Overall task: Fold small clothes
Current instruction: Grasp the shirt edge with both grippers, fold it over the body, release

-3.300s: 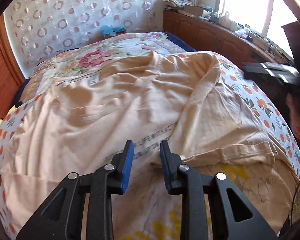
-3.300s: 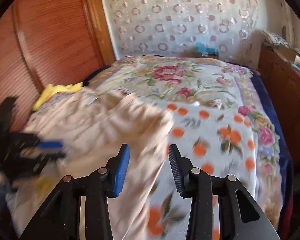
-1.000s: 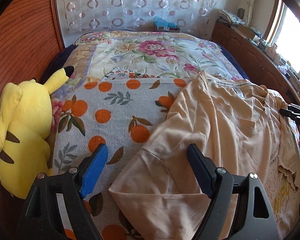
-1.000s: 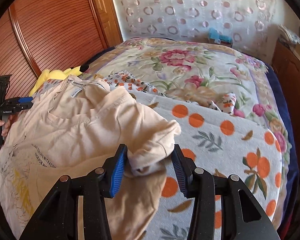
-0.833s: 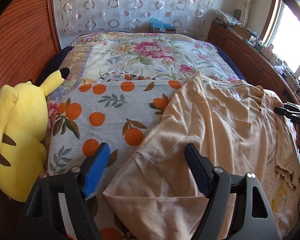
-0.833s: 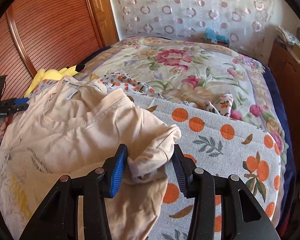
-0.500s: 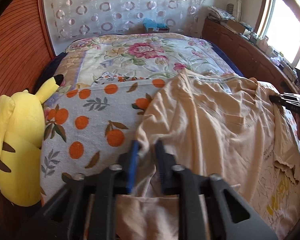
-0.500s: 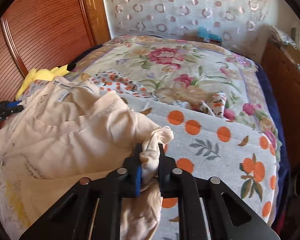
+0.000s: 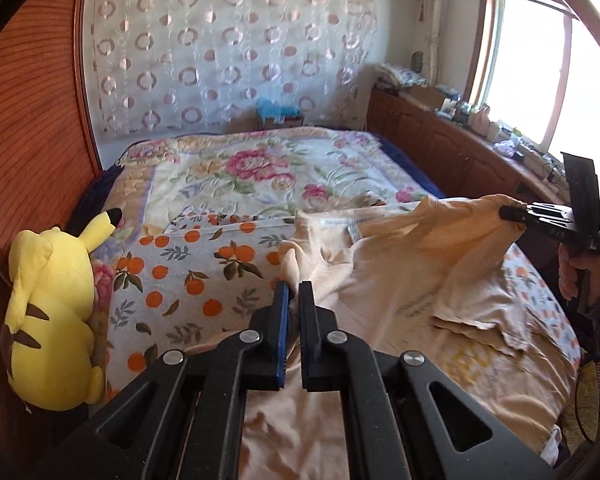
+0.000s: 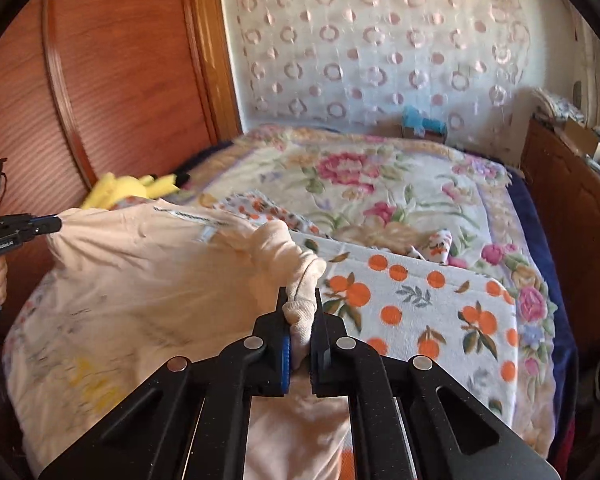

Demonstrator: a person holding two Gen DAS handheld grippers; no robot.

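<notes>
A peach T-shirt (image 9: 420,280) with a faint print lies across the orange-patterned bed cover and is lifted at both shoulders. My left gripper (image 9: 293,292) is shut on its left shoulder fabric. My right gripper (image 10: 299,300) is shut on a bunch of the shirt (image 10: 160,280) at the other shoulder. In the left wrist view the right gripper (image 9: 512,214) holds its corner raised at the far right. In the right wrist view the left gripper (image 10: 56,222) holds its corner up at the far left. The shirt's top edge stretches between them.
A yellow Pikachu plush (image 9: 48,312) lies at the bed's left edge by the wooden wardrobe (image 10: 100,80). A floral blanket (image 9: 268,168) covers the far bed. A wooden cabinet (image 9: 452,152) with clutter runs along the window at the right.
Both grippers went from open around the sleeve edges to shut on the fabric. They then lifted, so the shirt's shoulders now hang raised and stretched between them.
</notes>
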